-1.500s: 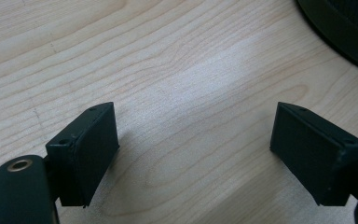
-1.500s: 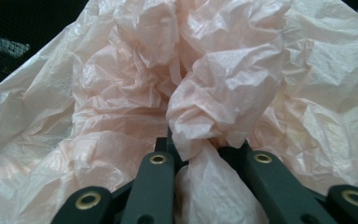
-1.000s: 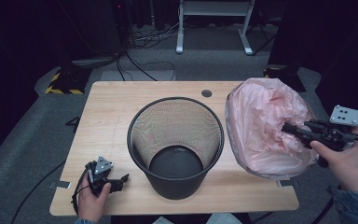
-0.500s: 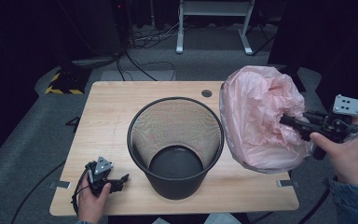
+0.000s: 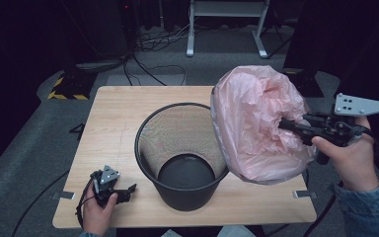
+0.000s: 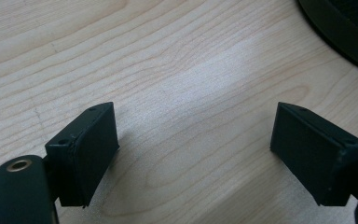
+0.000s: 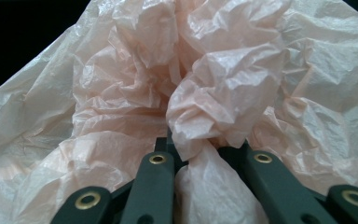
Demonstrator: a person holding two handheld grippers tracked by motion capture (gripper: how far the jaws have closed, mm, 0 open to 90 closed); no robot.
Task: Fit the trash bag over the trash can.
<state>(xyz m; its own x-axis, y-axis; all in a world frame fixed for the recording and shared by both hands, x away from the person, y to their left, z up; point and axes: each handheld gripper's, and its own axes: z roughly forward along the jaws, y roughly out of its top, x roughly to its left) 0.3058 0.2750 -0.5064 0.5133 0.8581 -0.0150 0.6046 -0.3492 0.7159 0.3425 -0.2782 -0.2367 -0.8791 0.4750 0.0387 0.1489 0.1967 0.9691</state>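
The person's right hand (image 5: pixel 351 157) comes in from the lower right of the high view, wrist bent inward, holding the right gripper (image 5: pixel 285 124) roughly level and pointed left toward the table's middle. Its jaws are pinched on a bunched fold of the crinkled pale pink plastic bag (image 5: pixel 256 123), which the right gripper view shows squeezed between the narrowed black fingers (image 7: pixel 154 186). The bag billows off the light wooden table (image 5: pixel 123 123) at its right edge, just beside the round black wire-mesh waste bin (image 5: pixel 180 148); its long axis runs from upper left to lower right, and its mouth cannot be made out. The left hand (image 5: pixel 98 212) rests at the near left corner, the left gripper (image 6: pixel 193 149) spread wide above bare wood, holding nothing. The bag's lower edge hides part of the bin's rim.
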